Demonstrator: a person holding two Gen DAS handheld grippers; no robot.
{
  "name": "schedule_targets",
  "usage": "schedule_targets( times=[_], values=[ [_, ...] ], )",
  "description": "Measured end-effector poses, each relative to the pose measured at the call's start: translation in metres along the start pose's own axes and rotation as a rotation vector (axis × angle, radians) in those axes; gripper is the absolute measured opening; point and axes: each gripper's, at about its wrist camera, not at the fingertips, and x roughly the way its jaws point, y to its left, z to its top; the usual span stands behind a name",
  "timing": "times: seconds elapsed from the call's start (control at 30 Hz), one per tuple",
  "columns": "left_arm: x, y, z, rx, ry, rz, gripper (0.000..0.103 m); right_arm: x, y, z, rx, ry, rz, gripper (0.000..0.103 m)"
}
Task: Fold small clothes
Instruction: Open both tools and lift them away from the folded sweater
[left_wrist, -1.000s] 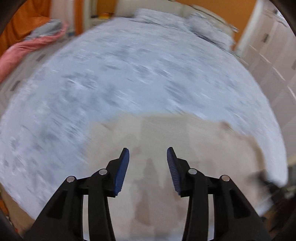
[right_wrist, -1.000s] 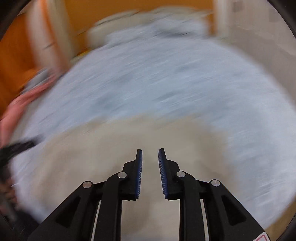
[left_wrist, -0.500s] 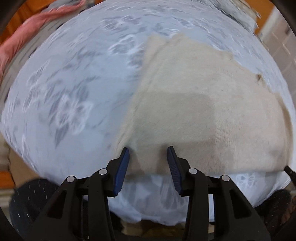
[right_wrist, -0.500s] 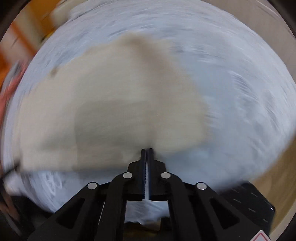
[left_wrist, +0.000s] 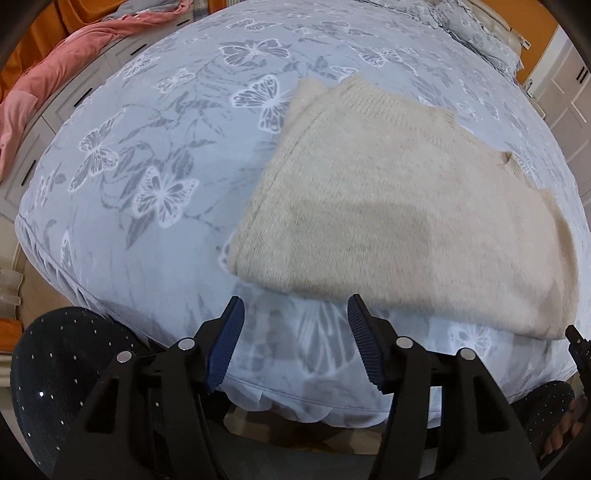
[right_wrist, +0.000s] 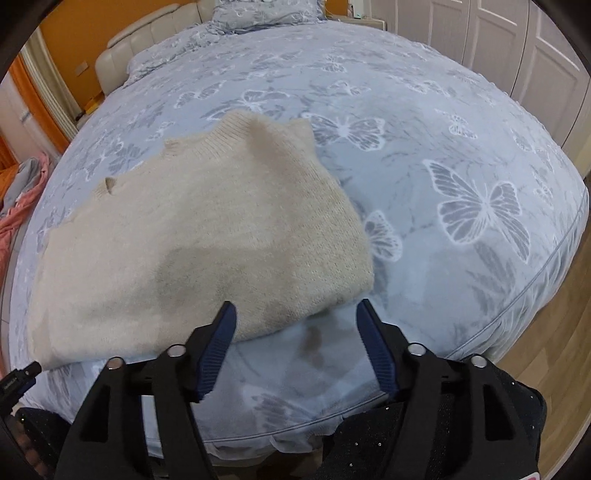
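Note:
A cream knitted sweater (left_wrist: 399, 218) lies folded flat on the blue butterfly-print bed cover (left_wrist: 155, 155), near the bed's front edge. It also shows in the right wrist view (right_wrist: 192, 243). My left gripper (left_wrist: 295, 317) is open and empty, just short of the sweater's near-left edge. My right gripper (right_wrist: 295, 314) is open and empty, just short of the sweater's near-right corner. Neither touches the sweater.
A pink blanket (left_wrist: 55, 77) lies beyond the bed's left side. Pillows (right_wrist: 266, 11) and a cream headboard (right_wrist: 147, 37) are at the far end. White wardrobe doors (right_wrist: 517, 48) stand on the right. Wooden floor (right_wrist: 561, 369) shows at the lower right. My dark dotted trousers (left_wrist: 66, 362) are below.
Both grippers have pulled back toward the bed's front edge, off the sweater. The right gripper was shut half a second ago and is now open. The left has opened wider.

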Motion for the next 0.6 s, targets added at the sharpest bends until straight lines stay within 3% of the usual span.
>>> schedule_targets(
  times=[0.2,0.37,0.47,0.6],
  values=[
    [-0.001,0.008,-0.007,-0.014,0.001,-0.007,0.056,-0.003,-0.004,-0.004,0.034,0.007,0.048,0.068],
    [0.002,0.018,-0.014,-0.03,-0.003,-0.02,0.056,0.001,-0.002,-0.005,0.035,0.023,0.027,0.069],
    [0.006,0.033,-0.016,-0.105,-0.009,-0.066,0.058,0.002,-0.005,-0.003,0.053,0.026,0.026,0.069],
    [0.019,0.06,-0.02,-0.25,0.004,-0.091,0.061,0.005,-0.025,-0.001,0.172,0.022,0.043,0.07]
  ],
)
